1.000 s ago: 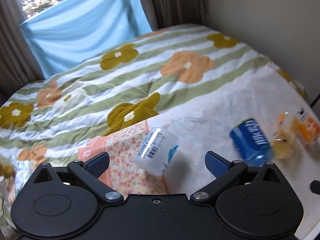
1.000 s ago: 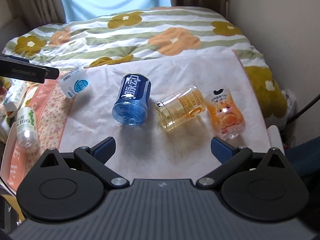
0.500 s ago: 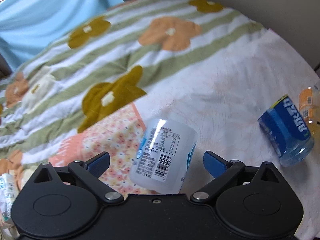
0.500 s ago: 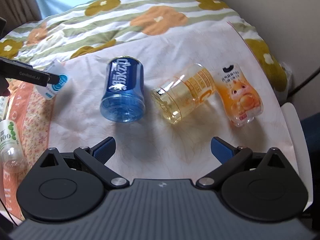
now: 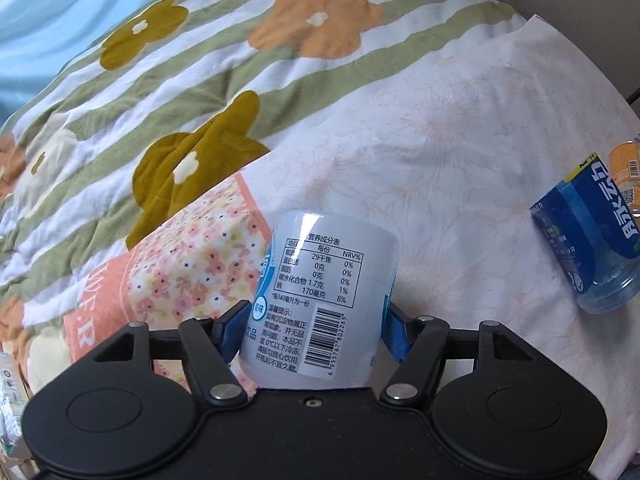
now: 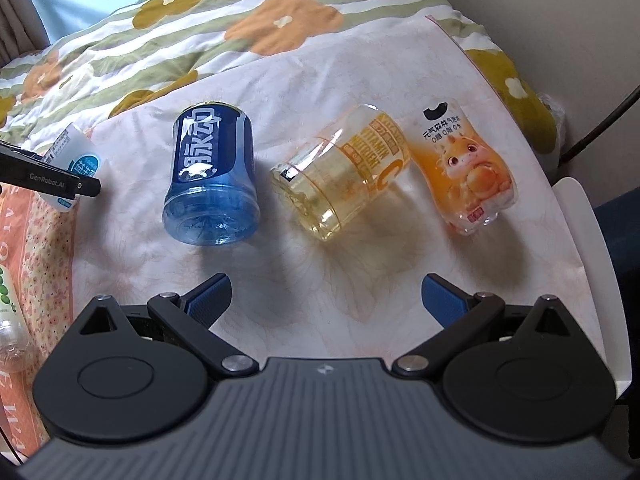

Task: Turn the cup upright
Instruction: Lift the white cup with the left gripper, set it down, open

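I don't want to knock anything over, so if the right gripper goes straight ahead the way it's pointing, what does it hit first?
Probably the yellow cup, lying on its side ahead of the open right gripper. The blue cup lies left of that line. Depth is hard to judge here.

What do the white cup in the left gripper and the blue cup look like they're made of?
White cup: likely glossy opaque plastic; a bright glare streak crosses its printed label. Blue cup: likely clear blue-tinted plastic; the cloth shows faintly through its base, with a shiny wrap label.

The white cup's (image 5: 320, 300) near end is hidden behind the left hand-held gripper (image 5: 314, 330).
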Available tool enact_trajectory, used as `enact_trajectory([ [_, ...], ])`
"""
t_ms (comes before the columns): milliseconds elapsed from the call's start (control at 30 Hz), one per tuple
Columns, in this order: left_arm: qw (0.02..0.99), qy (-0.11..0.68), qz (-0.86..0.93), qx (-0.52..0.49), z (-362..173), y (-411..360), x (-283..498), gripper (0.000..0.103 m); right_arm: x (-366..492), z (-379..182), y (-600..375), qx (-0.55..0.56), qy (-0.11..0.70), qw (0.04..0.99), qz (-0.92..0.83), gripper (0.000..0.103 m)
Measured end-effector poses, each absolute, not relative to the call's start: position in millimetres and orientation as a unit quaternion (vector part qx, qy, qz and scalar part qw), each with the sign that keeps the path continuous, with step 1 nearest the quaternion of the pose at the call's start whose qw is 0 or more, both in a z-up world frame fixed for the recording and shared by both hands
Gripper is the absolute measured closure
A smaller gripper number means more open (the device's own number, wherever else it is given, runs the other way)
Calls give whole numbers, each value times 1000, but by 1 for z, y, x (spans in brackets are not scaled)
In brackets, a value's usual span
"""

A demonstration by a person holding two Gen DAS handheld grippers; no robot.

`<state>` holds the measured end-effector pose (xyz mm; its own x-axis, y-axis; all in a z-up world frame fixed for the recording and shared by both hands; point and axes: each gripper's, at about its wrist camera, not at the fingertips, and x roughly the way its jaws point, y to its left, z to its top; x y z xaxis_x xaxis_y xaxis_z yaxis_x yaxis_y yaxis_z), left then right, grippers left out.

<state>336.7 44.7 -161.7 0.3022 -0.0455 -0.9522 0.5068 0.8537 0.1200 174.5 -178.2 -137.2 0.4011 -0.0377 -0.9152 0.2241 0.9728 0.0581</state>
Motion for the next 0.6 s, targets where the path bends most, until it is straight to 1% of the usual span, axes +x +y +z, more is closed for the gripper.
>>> enact_trajectory([
  [267, 787, 554, -179, 205, -154, 43, 328, 33, 172, -135, -178, 86, 538, 835, -78, 0],
  [600, 801, 553, -160, 163, -126, 37, 290, 33, 156, -117, -187, 80, 521, 848, -64, 0],
])
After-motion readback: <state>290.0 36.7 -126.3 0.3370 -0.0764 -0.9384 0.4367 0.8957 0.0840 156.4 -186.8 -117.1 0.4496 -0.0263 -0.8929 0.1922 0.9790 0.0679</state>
